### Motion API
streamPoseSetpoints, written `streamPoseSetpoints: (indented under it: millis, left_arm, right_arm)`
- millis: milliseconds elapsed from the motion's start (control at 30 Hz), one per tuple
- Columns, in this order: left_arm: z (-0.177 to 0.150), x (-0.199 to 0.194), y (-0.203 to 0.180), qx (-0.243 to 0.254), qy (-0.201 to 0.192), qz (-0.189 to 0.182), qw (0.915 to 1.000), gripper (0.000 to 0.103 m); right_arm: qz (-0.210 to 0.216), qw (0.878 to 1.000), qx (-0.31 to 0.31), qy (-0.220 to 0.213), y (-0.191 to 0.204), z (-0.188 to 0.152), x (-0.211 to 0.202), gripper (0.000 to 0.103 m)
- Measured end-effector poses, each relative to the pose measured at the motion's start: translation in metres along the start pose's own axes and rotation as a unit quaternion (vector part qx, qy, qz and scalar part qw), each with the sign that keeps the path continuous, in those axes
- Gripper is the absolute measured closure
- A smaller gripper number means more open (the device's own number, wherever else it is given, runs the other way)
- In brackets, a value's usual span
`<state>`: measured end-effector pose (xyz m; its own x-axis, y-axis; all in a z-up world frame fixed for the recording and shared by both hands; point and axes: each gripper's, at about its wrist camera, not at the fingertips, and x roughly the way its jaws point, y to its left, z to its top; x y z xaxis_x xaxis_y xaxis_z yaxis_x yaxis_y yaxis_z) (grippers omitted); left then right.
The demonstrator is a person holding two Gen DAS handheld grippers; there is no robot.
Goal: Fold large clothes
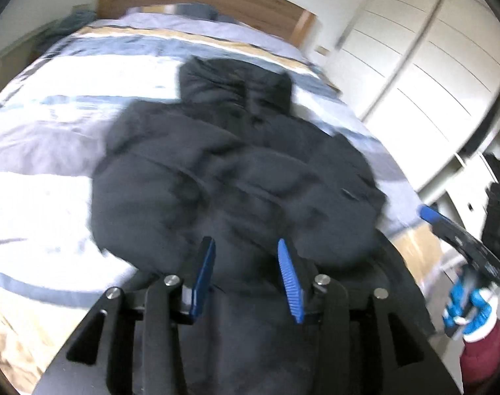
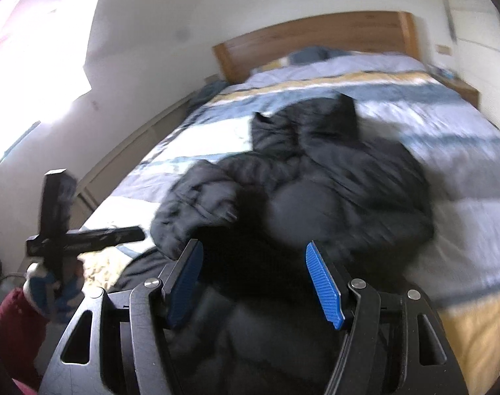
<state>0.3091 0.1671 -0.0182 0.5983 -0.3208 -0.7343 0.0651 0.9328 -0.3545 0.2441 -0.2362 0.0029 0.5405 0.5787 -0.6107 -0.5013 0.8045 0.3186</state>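
Note:
A large black puffer jacket (image 1: pixel 237 171) lies on the bed with its hood toward the headboard; it also shows in the right wrist view (image 2: pixel 332 177). My left gripper (image 1: pixel 246 247) is open and empty, above the jacket's lower part. My right gripper (image 2: pixel 255 250) is open and empty, above the jacket's near hem, with a bunched sleeve (image 2: pixel 197 204) just beyond its left finger. The right gripper shows at the right edge of the left wrist view (image 1: pixel 463 243), and the left gripper at the left edge of the right wrist view (image 2: pixel 85 237). Both views are motion-blurred.
The bed (image 1: pixel 52 151) has a striped white, blue and yellow cover and a wooden headboard (image 2: pixel 315 39). White wardrobe doors (image 1: pixel 431 49) stand to the right of the bed. A wall with a bright window (image 2: pixel 26 82) is on the left. A bedside table (image 2: pixel 463 90) stands by the headboard.

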Motion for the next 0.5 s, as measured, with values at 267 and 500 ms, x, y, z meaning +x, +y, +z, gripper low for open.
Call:
streamPoseSetpoints:
  millis: [267, 500]
  left_arm:
    - [0.036, 0.035, 0.061, -0.038, -0.01, 0.021, 0.999, 0.065]
    - [0.005, 0.084, 0.078, -0.051, 0.051, 0.025, 0.9971, 0.065]
  right_arm:
    - [0.054, 0.996, -0.066, 0.038, 0.059, 0.027, 0.084, 0.038]
    - [0.024, 0.992, -0.065, 0.11, 0.035, -0.006, 0.139, 0.04]
